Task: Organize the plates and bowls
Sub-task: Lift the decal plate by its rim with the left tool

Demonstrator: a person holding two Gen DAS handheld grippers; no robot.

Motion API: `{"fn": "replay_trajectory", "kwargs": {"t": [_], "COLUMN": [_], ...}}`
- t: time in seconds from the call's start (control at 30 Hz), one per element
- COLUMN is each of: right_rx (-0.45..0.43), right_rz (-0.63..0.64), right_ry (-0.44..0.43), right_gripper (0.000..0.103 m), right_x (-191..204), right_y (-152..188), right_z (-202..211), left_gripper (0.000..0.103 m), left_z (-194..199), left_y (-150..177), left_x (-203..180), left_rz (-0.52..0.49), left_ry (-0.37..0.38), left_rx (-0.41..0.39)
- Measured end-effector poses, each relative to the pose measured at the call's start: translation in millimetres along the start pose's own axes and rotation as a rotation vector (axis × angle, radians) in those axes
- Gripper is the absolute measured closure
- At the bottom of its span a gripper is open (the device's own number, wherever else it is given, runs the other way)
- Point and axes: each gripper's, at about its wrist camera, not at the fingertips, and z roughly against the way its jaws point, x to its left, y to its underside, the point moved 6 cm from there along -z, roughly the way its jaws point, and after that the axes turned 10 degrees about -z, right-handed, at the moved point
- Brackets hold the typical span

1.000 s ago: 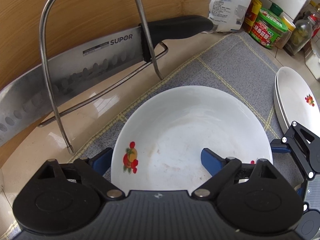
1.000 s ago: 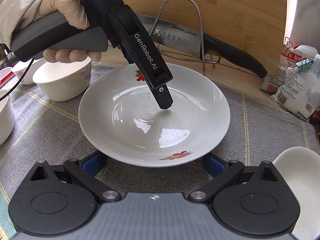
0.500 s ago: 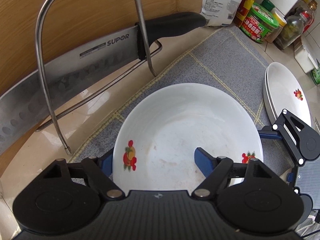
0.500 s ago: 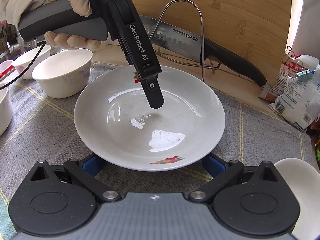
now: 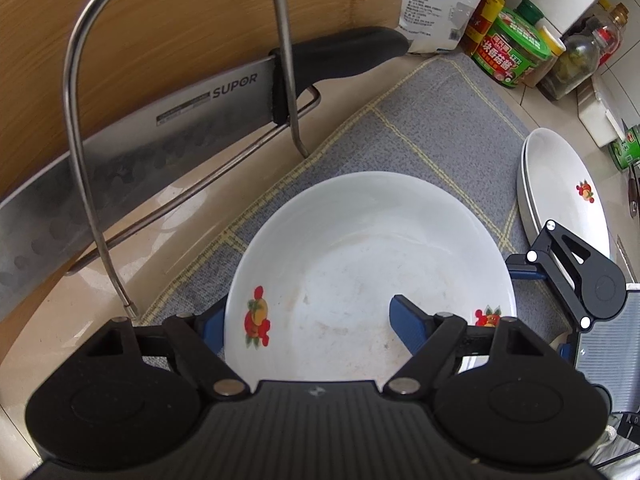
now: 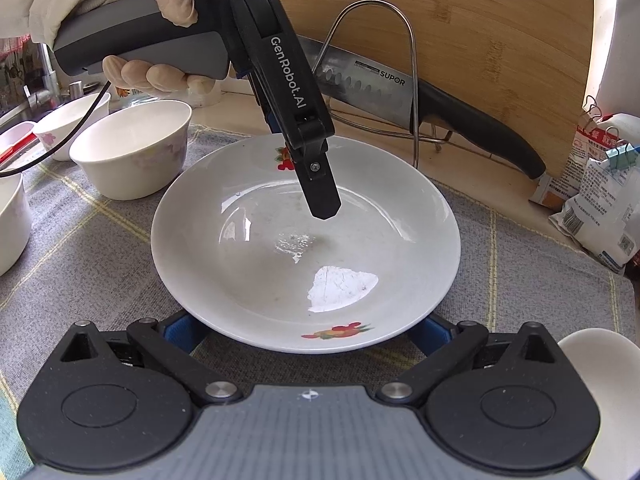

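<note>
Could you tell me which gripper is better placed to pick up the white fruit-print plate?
Probably left. The left gripper straddles the rim of the white fruit-print plate, one finger inside, one outside; the right gripper has both fingers outside its near edge.

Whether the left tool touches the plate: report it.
Cannot tell. Left wrist view: the left tool straddles the rim of the plate, one finger hidden behind it. Right wrist view: the inner finger's tip sits close, no plain gap or contact.
</note>
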Motion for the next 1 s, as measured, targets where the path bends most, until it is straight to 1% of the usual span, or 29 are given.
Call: {"fn": "replay_trajectory", "kwargs": {"t": [0.23,0.47,0.57,1.0], "right_rx": [-0.015,-0.006,-0.008,-0.014], "right_rz": [0.013,0.032,0.04,0.041], "right_ry": [0.009,0.003,0.01,0.021], "right_gripper": [0.0,0.0,0.0,0.0], "right_x": [0,-1,0,1], "right_y": [2,3,3,0], "right_z": [3,6,6,9], "left_gripper": [0.023,0.023,0.023,0.023], "left_z": [2,8,7,13], "left_y": [3,10,11,11], "left_x": [1,4,8,6], "left_rz": [0.008,0.062,0.085,0.072], "left_ry": [0.017,0.074,0.087,0.073], "left_rx": [0.001,-0.004,-0.006,-0.027]}}
